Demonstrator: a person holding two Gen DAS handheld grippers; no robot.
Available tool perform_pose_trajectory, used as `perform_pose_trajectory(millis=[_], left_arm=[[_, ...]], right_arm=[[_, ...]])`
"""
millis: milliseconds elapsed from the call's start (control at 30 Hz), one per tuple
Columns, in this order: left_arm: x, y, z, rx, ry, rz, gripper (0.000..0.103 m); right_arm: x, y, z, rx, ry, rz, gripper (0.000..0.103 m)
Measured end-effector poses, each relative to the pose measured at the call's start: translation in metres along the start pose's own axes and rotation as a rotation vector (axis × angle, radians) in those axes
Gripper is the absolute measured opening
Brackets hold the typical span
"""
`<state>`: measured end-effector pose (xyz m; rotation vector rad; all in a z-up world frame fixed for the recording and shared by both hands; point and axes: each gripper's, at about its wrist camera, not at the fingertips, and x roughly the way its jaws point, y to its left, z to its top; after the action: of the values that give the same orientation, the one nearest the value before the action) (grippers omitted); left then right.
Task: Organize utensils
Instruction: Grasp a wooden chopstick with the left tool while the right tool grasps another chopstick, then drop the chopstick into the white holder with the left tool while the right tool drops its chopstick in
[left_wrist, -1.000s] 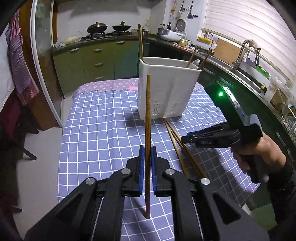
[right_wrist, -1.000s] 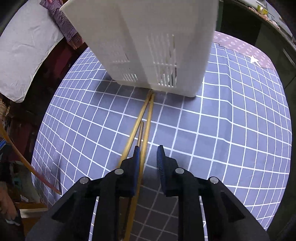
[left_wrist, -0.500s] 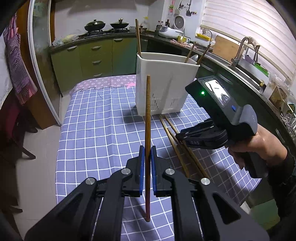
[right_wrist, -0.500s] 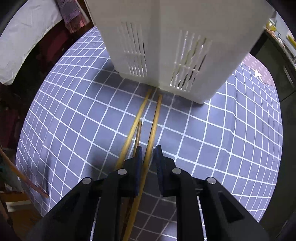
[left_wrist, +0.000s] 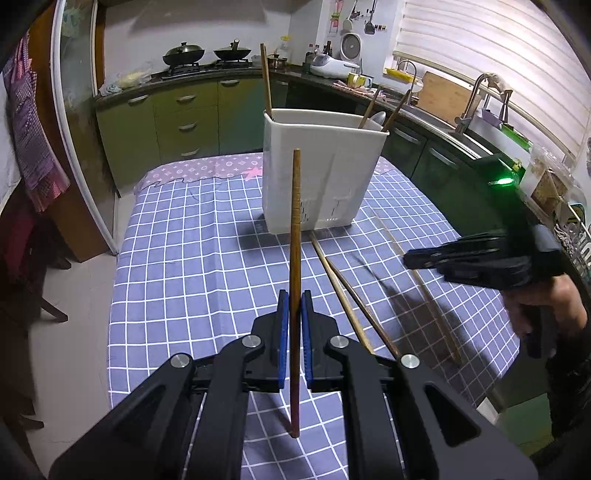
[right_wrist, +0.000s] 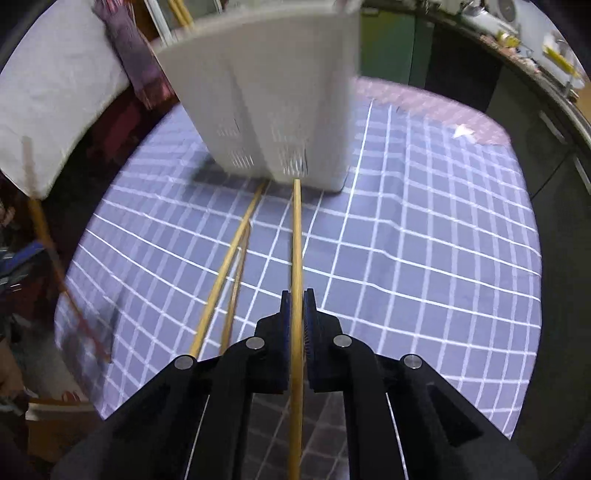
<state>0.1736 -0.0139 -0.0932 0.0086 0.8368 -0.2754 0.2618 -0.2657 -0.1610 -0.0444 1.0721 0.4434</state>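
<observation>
A white utensil holder (left_wrist: 321, 173) stands on the checked tablecloth (left_wrist: 192, 266) with a few chopsticks and a spoon in it; it also shows in the right wrist view (right_wrist: 266, 110). My left gripper (left_wrist: 294, 314) is shut on a dark brown chopstick (left_wrist: 295, 221), held upright in front of the holder. My right gripper (right_wrist: 296, 314) is shut on a light bamboo chopstick (right_wrist: 296, 240) that points at the holder's base; in the left wrist view that chopstick (left_wrist: 424, 288) shows under the right gripper (left_wrist: 410, 258). Two more chopsticks (left_wrist: 343, 291) lie on the cloth; they also show in the right wrist view (right_wrist: 229, 266).
Green kitchen cabinets (left_wrist: 184, 114) and a stove with woks (left_wrist: 184, 55) stand behind the table. A counter with a sink (left_wrist: 476, 110) runs along the right. The table's right edge (left_wrist: 491, 314) is close to the right hand. Floor lies to the left.
My right gripper has shut on the light chopstick and drawn it off to the right, away from the other two. My left gripper still holds the dark chopstick upright.
</observation>
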Motion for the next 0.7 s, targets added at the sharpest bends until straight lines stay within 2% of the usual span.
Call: perform_pose_trajectory(millis=[167,400,500,700], left_arm=[[-0.009,-0.004,0.001,0.012,-0.022,0.001,0.007],[-0.017,-0.009,0.001,0.029,-0.035,0.01,0.007],[-0.021,-0.011,0.0,0.032,-0.042,0.012,0.007],[-0.025,-0.013,0.0,0.04,-0.046,0.017,0.007]], right_arm=[[-0.063,-0.005,-0.011,0.029,-0.182,0.019,0.007],[-0.115,-0.001,-0.035,0.038,-0.338,-0.006,0.007],[-0.129,-0.001,-0.043,0.029,-0.377,-0.017,0.007],[-0.134,0.004,-0.055,0.011,-0.393,-0.037,0.007]])
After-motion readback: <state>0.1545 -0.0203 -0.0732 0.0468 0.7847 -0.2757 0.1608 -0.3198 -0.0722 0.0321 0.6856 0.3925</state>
